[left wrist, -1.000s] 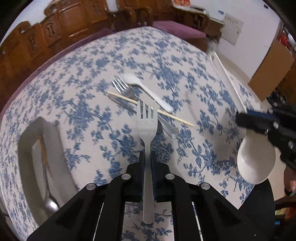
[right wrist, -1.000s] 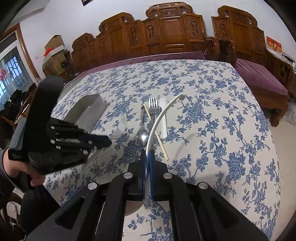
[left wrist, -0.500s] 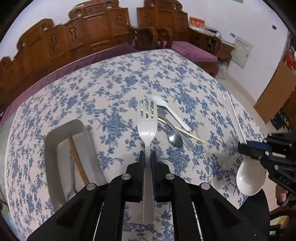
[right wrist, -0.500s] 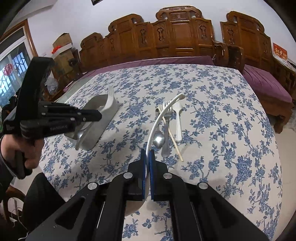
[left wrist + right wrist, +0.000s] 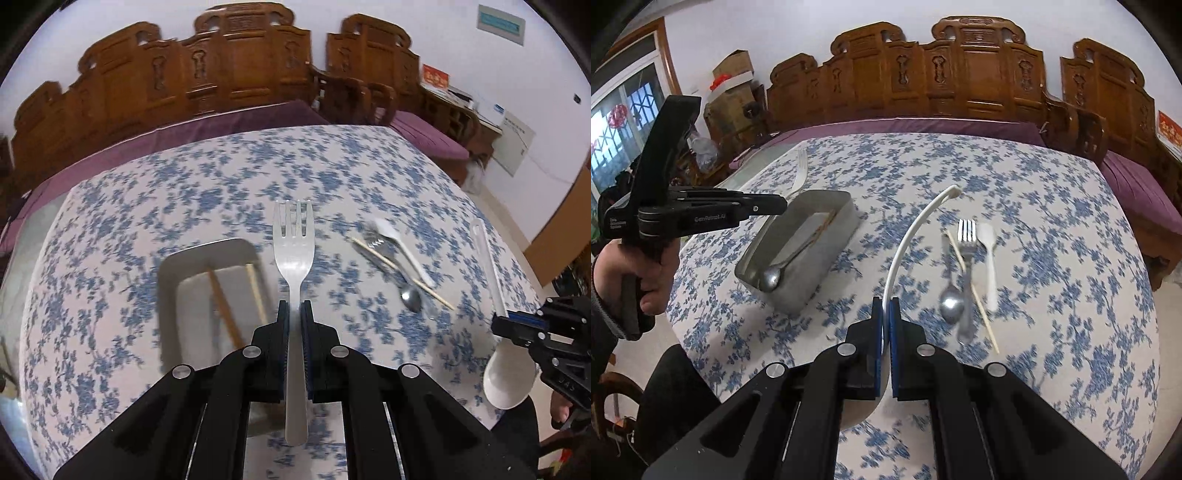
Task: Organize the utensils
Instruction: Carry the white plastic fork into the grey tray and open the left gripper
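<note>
My left gripper (image 5: pixel 294 314) is shut on the handle of a white fork (image 5: pixel 293 254), held in the air just right of the grey metal tray (image 5: pixel 168 273). The tray (image 5: pixel 834 240) holds a metal spoon (image 5: pixel 771 277) and wooden chopsticks (image 5: pixel 226 314). My right gripper (image 5: pixel 885 310) is shut on the handle of a white ladle (image 5: pixel 916 229), whose bowl (image 5: pixel 509 380) hangs near the table's front edge. On the cloth lie a metal spoon (image 5: pixel 951 304), a metal fork (image 5: pixel 966 240), a chopstick (image 5: pixel 973 291) and a small white spoon (image 5: pixel 989 258).
The table has a blue-flowered cloth (image 5: pixel 1052 229). Carved wooden benches with purple cushions (image 5: pixel 960 85) stand behind it and on the right. Boxes and a window (image 5: pixel 628 122) are at the far left. The left gripper's body (image 5: pixel 687 218) hangs over the tray's left side.
My left gripper has swung left with the white fork, from over the loose utensils toward the tray. My right gripper with the ladle has shifted slightly left.
</note>
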{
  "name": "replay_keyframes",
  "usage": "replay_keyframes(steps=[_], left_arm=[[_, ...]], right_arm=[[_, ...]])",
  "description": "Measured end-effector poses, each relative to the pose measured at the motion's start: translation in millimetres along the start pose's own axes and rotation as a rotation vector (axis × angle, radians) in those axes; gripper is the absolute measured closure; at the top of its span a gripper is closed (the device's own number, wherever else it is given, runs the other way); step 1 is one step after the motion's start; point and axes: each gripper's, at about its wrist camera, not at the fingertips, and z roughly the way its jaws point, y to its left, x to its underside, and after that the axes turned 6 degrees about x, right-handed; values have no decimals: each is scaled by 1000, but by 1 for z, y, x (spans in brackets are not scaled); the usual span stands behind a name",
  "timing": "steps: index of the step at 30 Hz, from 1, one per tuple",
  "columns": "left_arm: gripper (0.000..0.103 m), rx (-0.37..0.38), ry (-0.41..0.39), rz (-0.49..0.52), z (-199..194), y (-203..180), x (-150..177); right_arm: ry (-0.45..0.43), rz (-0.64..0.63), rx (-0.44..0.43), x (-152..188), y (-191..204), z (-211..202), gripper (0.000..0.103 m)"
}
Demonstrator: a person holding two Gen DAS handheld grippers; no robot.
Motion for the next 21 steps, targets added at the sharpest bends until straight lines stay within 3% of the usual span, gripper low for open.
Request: replay_keyframes(steps=[10,21], left_arm=[[97,-47,13,-118,9,61,14],[97,-27,27,-159,26,89,28]], right_arm=[[13,-39,-9,-23,39,22,98],[43,-80,-17,-37,73,50,98]])
